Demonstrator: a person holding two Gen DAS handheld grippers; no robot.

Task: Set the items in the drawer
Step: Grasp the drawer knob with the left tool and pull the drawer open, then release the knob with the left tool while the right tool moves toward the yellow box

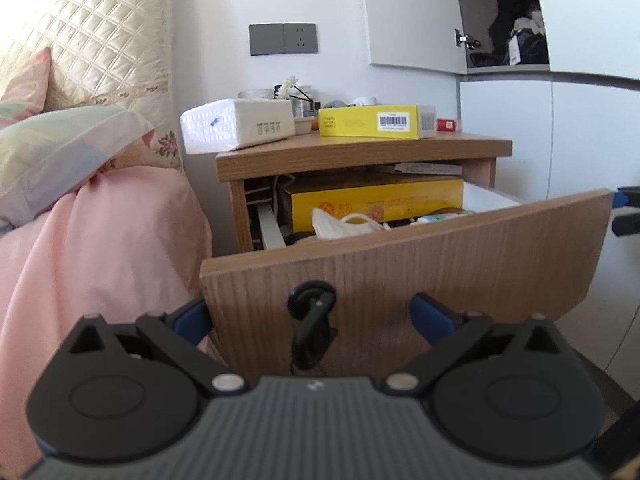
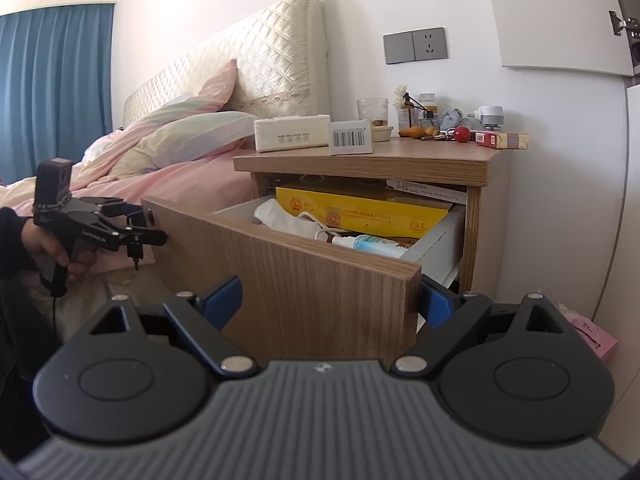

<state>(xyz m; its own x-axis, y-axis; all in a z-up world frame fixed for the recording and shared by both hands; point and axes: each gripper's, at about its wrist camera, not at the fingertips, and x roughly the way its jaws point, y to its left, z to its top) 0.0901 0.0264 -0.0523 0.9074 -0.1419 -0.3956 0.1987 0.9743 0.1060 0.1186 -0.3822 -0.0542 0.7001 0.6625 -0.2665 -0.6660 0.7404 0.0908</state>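
Note:
The wooden nightstand (image 1: 360, 152) has its top drawer (image 1: 400, 264) pulled out. Inside lie a yellow box (image 2: 360, 212), a white face mask (image 2: 280, 216) and a small spray bottle (image 2: 372, 246). My left gripper (image 1: 312, 317) is open close to the drawer front, its blue fingers (image 1: 192, 320) on either side of the black knob (image 1: 311, 300), from which a dark piece hangs. My right gripper (image 2: 330, 300) is open at the drawer front's right corner, holding nothing. On top rest a tissue pack (image 2: 292, 134), a barcoded box (image 2: 351, 138), a red ball (image 2: 461, 134) and a cigarette pack (image 2: 500, 140).
A bed with pink bedding (image 1: 100, 240) and pillows (image 1: 60, 144) stands left of the nightstand. A hand (image 2: 52, 248) holds the left gripper (image 2: 140, 228) there. A white cupboard (image 1: 560, 140) is on the right, and a pink packet (image 2: 596, 336) lies on the floor.

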